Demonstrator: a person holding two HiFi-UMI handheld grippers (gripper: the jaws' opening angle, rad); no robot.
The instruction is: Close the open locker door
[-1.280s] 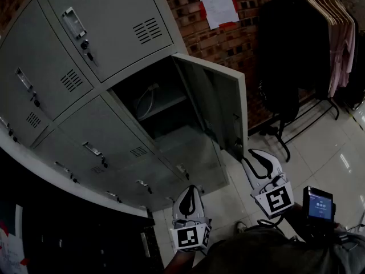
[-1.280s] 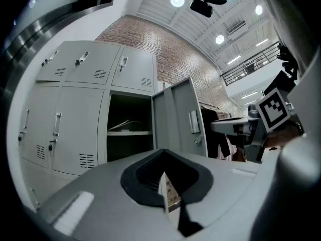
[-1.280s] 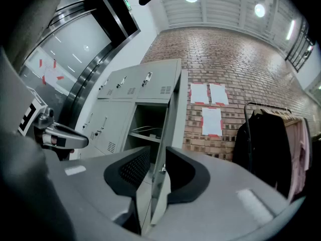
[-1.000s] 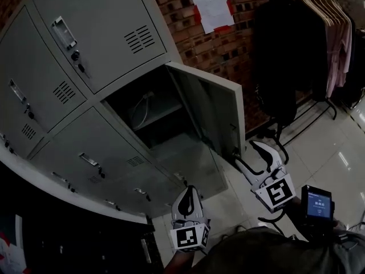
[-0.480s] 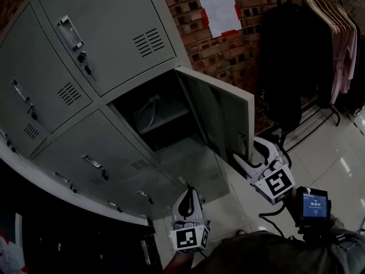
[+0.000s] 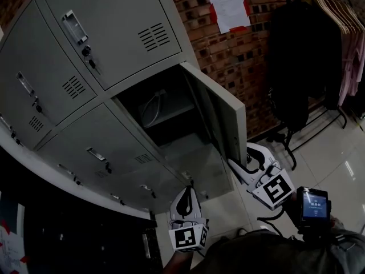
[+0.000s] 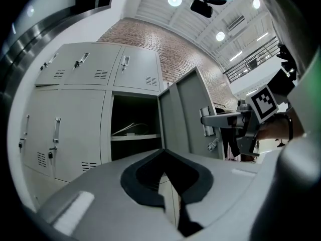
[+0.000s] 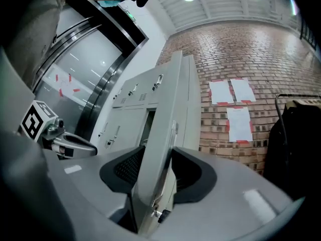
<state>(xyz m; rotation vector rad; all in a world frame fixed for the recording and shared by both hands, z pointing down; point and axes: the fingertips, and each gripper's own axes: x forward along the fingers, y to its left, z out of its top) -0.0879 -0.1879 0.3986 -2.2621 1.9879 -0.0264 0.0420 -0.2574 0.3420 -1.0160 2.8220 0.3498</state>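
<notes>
The left tongs [image 6: 186, 189] and right tongs [image 6: 242, 154] are pale grey shells with dark pads, each backed by a white cube with black square markers. The right jaws are closing on the locker door [image 6: 228, 119] edge; a small blue-lit screen [image 6: 315, 204] rides behind them

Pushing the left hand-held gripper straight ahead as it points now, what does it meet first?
Probably the inner face of the open grey metal locker door, near its hinge, though depth is unclear.
</notes>
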